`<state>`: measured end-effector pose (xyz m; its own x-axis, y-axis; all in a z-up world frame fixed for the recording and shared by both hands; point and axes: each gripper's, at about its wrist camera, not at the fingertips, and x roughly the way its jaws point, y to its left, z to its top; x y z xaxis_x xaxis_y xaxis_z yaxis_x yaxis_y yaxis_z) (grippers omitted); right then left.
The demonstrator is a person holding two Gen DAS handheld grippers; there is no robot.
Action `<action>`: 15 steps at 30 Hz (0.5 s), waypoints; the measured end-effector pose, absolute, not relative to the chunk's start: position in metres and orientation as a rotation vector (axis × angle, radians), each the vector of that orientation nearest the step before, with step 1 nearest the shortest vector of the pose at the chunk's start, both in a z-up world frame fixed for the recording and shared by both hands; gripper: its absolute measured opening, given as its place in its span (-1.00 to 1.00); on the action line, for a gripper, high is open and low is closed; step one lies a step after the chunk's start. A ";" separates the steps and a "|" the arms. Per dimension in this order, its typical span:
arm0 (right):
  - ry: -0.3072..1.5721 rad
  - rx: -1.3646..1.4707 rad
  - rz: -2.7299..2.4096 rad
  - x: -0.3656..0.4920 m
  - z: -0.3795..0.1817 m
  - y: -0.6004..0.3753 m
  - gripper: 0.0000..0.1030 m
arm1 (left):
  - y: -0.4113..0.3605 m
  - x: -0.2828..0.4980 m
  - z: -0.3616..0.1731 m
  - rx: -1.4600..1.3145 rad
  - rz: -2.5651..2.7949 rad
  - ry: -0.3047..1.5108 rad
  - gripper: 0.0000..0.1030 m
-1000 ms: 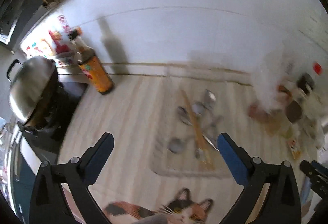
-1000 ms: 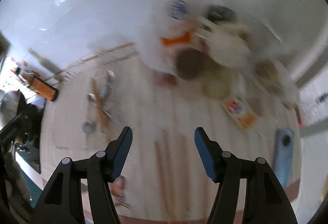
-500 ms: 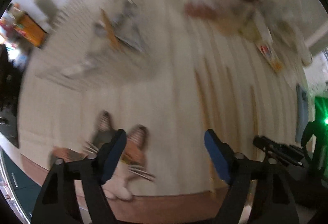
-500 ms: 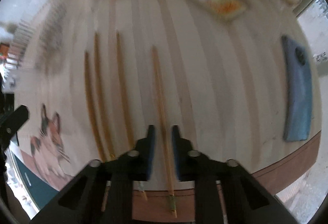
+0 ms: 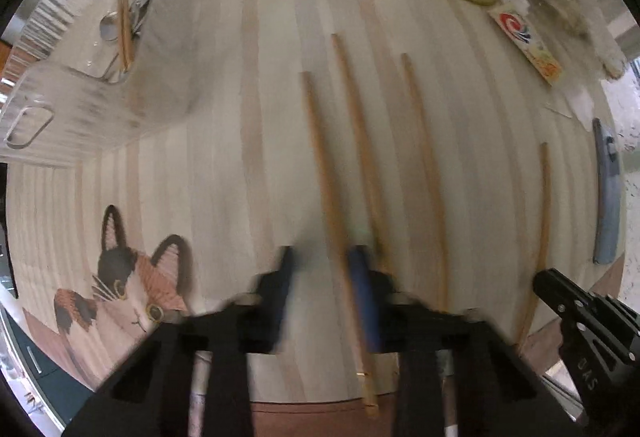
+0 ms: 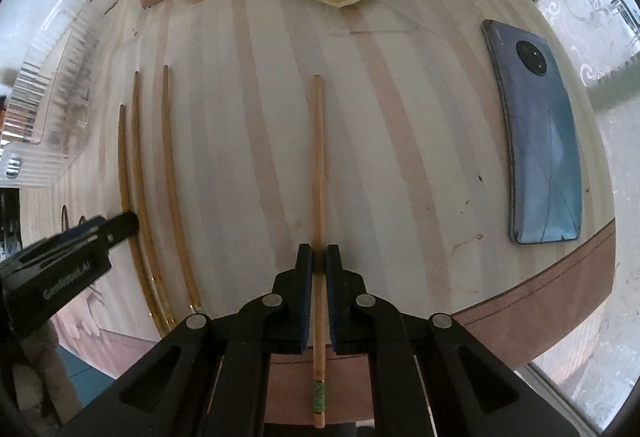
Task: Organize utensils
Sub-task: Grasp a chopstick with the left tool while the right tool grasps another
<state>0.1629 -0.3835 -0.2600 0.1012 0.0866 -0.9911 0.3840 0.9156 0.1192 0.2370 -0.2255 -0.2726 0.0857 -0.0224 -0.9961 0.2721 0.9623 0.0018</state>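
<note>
Pinching the thin, light, stiff wooden chopstick [image 6: 319,173] near its thick end, your right gripper [image 6: 319,263] risks a slippery roll; your left gripper [image 5: 322,277] is closing around another.

The desk [image 6: 400,165] carries a matt covering printed with pale wood-plank stripes. 4 chopsticks look like smooth wood with a light sheen; the single chopstick [image 6: 318,165] has a green wrapped band near its end. The phone [image 6: 540,141] has a glossy blue back. The ribbed tray [image 5: 80,97] is clear plastic. The spoons [image 5: 110,27] inside are shiny metal.
</note>
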 end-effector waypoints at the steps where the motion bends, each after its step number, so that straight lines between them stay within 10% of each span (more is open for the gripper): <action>1: 1.465 0.386 -0.226 0.163 -0.260 -0.382 -0.86 | -0.228 0.234 -0.273 0.226 -0.211 1.468 -0.89; 15: 1.528 0.236 -0.105 0.164 -0.264 -0.332 -0.86 | -0.155 0.188 -0.286 0.137 -0.073 1.519 -0.90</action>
<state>0.1642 -0.3318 -0.2638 0.0440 0.0792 -0.9959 0.2141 0.9729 0.0869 0.1882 -0.1555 -0.2858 0.0513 0.0376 -0.9980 0.1328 0.9902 0.0441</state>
